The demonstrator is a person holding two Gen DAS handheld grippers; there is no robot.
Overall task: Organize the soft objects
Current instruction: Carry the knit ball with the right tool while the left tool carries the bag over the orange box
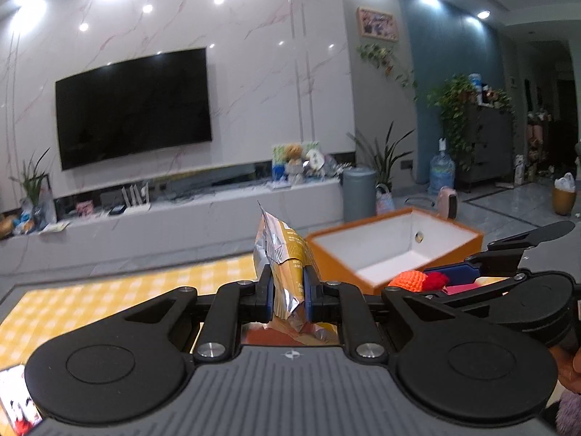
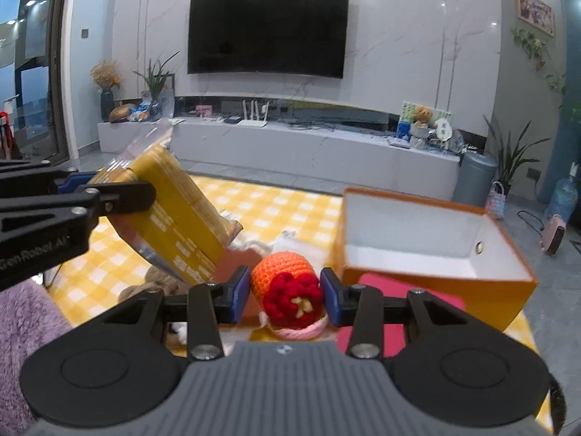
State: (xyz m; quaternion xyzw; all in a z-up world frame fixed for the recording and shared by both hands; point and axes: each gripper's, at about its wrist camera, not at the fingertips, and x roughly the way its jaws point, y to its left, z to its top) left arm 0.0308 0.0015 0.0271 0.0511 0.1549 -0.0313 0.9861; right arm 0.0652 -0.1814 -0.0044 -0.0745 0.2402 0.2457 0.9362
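Note:
My left gripper (image 1: 287,290) is shut on a yellow and silver foil snack bag (image 1: 283,254), which stands up between its blue pads, lifted above the yellow checked cloth (image 1: 109,290). In the right wrist view the same bag (image 2: 174,210) hangs at the left in the left gripper (image 2: 109,196). My right gripper (image 2: 285,294) is shut on an orange crocheted toy with a red flower end (image 2: 287,283); that toy (image 1: 410,279) also shows at the right of the left wrist view. An open orange box with a white inside (image 2: 428,247) (image 1: 392,250) sits just ahead to the right.
A pink flat item (image 2: 374,330) lies under the right gripper beside the box. A white fluffy thing (image 2: 287,243) and a brown plush (image 2: 159,279) lie on the cloth (image 2: 276,203). A purple fuzzy item (image 2: 25,327) is at the lower left. A TV wall and low cabinet stand beyond.

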